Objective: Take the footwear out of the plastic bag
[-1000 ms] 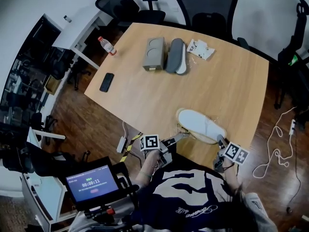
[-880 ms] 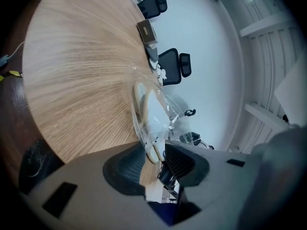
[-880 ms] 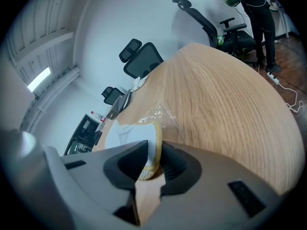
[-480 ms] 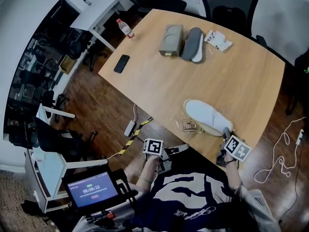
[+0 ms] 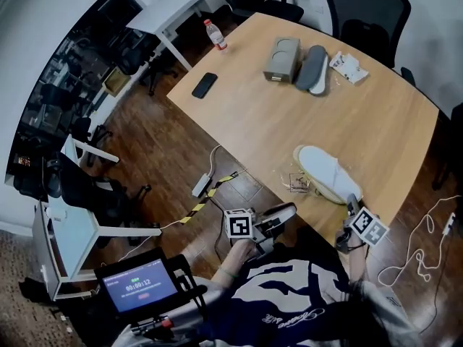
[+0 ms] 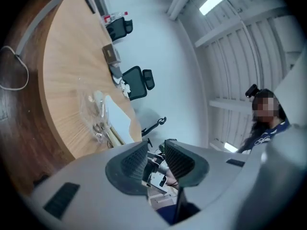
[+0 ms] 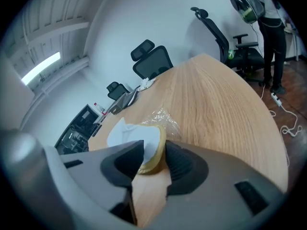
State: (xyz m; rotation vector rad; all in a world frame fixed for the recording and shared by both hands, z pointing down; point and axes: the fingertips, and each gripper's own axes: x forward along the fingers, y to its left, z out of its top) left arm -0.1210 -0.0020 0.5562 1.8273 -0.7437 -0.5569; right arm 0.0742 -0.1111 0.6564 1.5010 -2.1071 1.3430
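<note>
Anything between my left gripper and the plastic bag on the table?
Nothing visible. The left gripper, open and empty, hangs off the table's near edge; only bare wood lies before the plastic bag, crumpled beside the slipper.

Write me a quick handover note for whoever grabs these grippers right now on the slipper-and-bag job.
Left gripper: open and empty, held off the table edge, clear of the bag.
Right gripper: its jaws have just been opening, and the heel of the white slipper sits between them. Treat that grip as released.
Things: the slipper lies on the table near the person's edge. The plastic bag lies crumpled beside it.
Done: the slipper looks out of the bag.
Left: check that no plastic clings to the slipper, then draw the right gripper back.
</note>
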